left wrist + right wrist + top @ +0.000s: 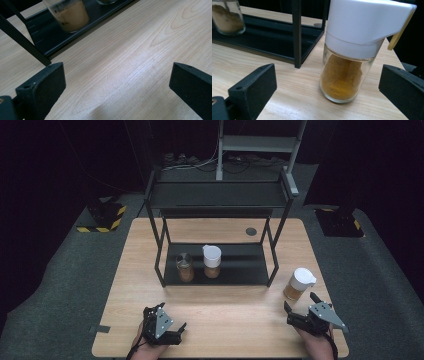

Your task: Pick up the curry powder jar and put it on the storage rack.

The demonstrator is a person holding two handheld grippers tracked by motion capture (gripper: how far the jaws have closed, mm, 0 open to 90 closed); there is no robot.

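Glass spice jar [352, 57] with its white lid is standing on the table [220, 315] just ahead of the wide-apart right gripper [299, 308], not yet grasped, while the left gripper [165, 316] is resting open and empty, leaving everything undone.

Light wooden table [150, 265] carries a black metal rack [250, 265], two jars on its lower shelf. A white-capped jar [299, 284] stands beside it.

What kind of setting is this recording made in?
Probably a lab or studio data-collection station, not a home kitchen: a bare wooden table on grey carpet, dark curtained surroundings, hazard-striped stand bases, and a black shelf rack with spice jars staged on it.
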